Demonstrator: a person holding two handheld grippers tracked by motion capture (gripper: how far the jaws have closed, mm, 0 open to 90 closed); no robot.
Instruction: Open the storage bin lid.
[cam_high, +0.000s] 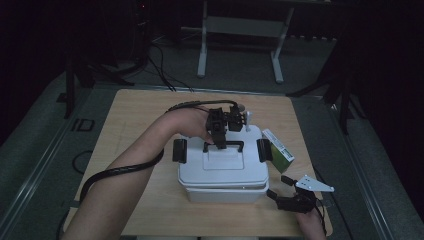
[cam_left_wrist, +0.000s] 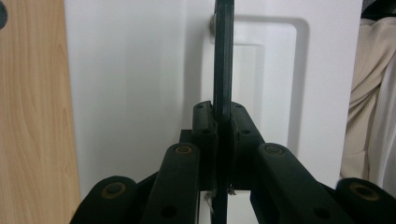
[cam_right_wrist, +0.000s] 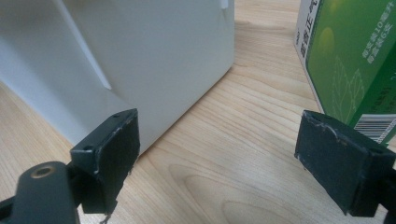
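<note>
While left claw (cam_high: 218, 142) clamps handle (cam_high: 223, 145), seemingly upright, long axis crosswise; right claw (cam_high: 278, 187) apart.

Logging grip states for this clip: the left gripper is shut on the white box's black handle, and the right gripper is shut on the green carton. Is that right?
Not quite. The right gripper is open and holds nothing: in the right gripper view its jaws stand wide apart over bare wood, with the green carton off to one side. The left gripper is indeed shut on the black handle of the white box.
</note>
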